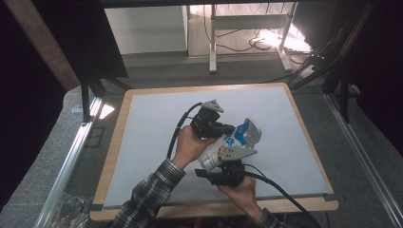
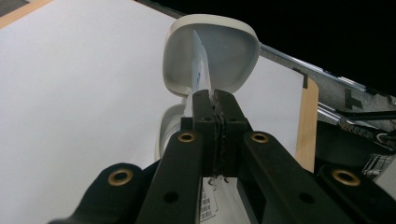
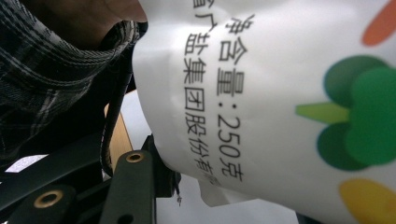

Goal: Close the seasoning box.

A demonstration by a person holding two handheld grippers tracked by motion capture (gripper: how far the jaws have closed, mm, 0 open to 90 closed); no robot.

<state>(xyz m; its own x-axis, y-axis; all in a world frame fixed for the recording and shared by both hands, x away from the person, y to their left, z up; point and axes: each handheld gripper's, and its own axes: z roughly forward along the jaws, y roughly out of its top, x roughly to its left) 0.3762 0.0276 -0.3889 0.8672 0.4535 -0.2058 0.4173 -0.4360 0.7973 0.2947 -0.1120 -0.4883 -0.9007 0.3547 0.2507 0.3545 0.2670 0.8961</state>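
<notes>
Lab: alu frame rig [image 1: 62, 166], floor cables [image 1: 237, 45]

bag [image 1: 227, 145] above table [image 1: 142, 142] — left tool [image 1: 223, 129] behind | right tool [image 1: 227, 167] before

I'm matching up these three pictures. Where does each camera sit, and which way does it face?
High view: above the person's side, looking forward and down on the table; both forearms, left gripper and right gripper show.
Left gripper view: along its shut jaws, pinching the bag's edge before a white bowl.
Right gripper view: close against the printed bag; a plaid sleeve shows.
All three share the bag.
</notes>
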